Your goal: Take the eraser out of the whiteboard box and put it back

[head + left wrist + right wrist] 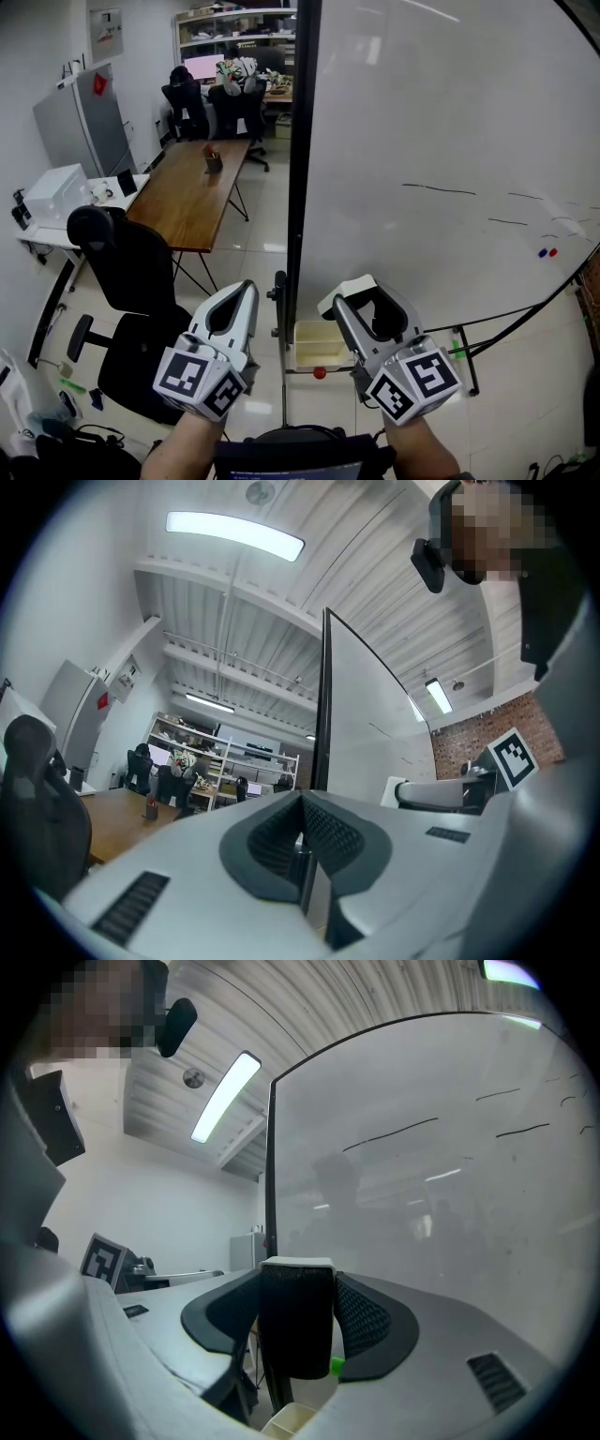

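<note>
1. My right gripper [367, 302]: jaws wide apart, clamped on the eraser [296, 1326], held in front of the whiteboard [450, 141].
2. Box [317, 349]: at the board's foot, 7 o'clock from the eraser, apart from it.
3. My left gripper [246, 289]: jaws together, nothing between them.

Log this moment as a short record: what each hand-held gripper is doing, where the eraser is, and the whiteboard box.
left hand-held gripper: jaws together, nothing between them
right hand-held gripper: shut on the eraser
eraser: black with a white back, upright between the jaws, out of the box
whiteboard box: cream, open-topped, by the whiteboard's lower left corner
whiteboard: a few thin dark strokes
</note>
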`<state>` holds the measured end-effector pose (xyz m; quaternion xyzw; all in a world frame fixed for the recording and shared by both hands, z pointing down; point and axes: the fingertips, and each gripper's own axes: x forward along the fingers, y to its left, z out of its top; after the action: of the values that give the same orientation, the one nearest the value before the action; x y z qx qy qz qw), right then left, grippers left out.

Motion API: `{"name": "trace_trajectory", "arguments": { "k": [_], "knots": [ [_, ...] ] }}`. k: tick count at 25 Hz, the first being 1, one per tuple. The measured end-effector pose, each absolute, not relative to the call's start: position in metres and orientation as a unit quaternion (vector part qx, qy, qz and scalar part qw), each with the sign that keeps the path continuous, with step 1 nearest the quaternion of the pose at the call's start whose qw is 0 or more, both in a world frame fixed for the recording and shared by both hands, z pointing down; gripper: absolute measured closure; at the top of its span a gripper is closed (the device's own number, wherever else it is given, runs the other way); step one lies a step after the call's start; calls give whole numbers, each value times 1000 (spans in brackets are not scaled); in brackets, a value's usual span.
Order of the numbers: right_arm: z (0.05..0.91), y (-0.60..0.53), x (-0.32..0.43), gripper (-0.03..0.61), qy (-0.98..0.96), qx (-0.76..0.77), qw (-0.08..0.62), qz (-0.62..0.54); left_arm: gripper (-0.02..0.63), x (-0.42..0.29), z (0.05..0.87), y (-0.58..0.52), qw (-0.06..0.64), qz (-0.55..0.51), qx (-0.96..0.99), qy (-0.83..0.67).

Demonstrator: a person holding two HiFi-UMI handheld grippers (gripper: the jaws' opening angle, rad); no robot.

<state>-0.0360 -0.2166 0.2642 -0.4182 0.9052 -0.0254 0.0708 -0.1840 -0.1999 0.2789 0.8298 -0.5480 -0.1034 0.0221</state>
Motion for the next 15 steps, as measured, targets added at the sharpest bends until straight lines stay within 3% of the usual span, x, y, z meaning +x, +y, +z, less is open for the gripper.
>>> {"name": "trace_trajectory", "arguments": {
  "k": [15],
  "knots": [
    [343,-247,-49,315,902,-428,35,-48,583,-183,354,-232,70,-55,829,-552]
  ]
}}
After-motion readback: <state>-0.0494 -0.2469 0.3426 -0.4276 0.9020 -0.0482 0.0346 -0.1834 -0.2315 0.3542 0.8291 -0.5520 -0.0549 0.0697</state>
